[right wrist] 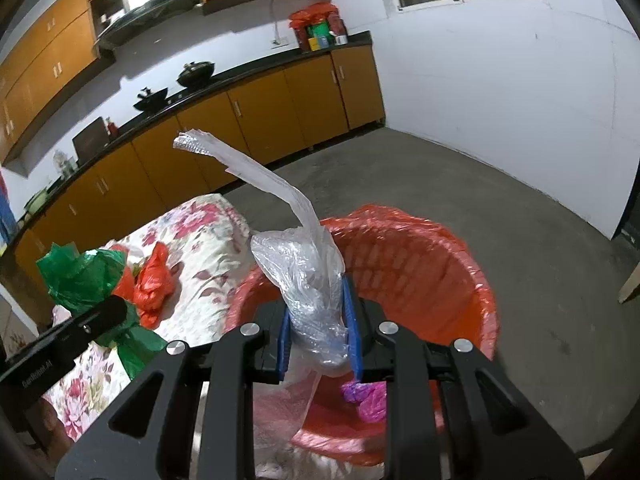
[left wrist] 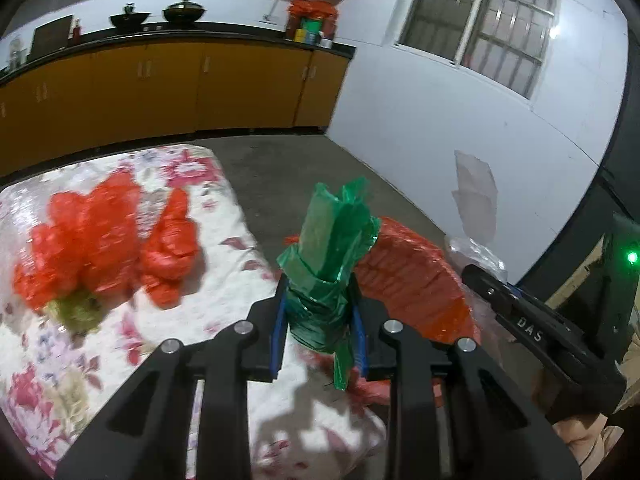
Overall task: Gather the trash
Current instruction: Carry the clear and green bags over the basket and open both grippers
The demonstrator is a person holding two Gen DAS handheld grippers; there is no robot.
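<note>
Trash, item one: crumpled green plastic bag (left wrist: pixel 326 276), thin film, twisted into a loose roll, clamped between the blue pads of the left tongs (left wrist: pixel 320 320) and held in the air above the edge of the floral-covered bench (left wrist: pixel 80 360), just beside the bin. Item two: crumpled clear plastic bag (right wrist: pixel 308 280) with a long white handle strip standing up from it, clamped in the right tongs (right wrist: pixel 318 328) and held over the near rim of the red basket-weave bin lined with a red plastic bag (right wrist: pixel 460 264). Items three and four, not yet collected: two crumpled red plastic bags, one large (left wrist: pixel 80 240) and one smaller (left wrist: pixel 172 248), lying on the bench near each other; something greenish shows under the larger one, too blurred to identify. Inside the bin: a pink-purple scrap of plastic (right wrist: pixel 366 396) at the bottom. Handling, by judgement: all pieces look very light, soft and springy, apt to unfold or slide from a shallow pinch, not fragile; best taken at the bunched middle where the film is thickest, as both held bags are now, not by a loose tail or handle, which would stretch or slip. Both held bags appear ready to be let go into the bin; the green one looks further from its mouth.
</note>
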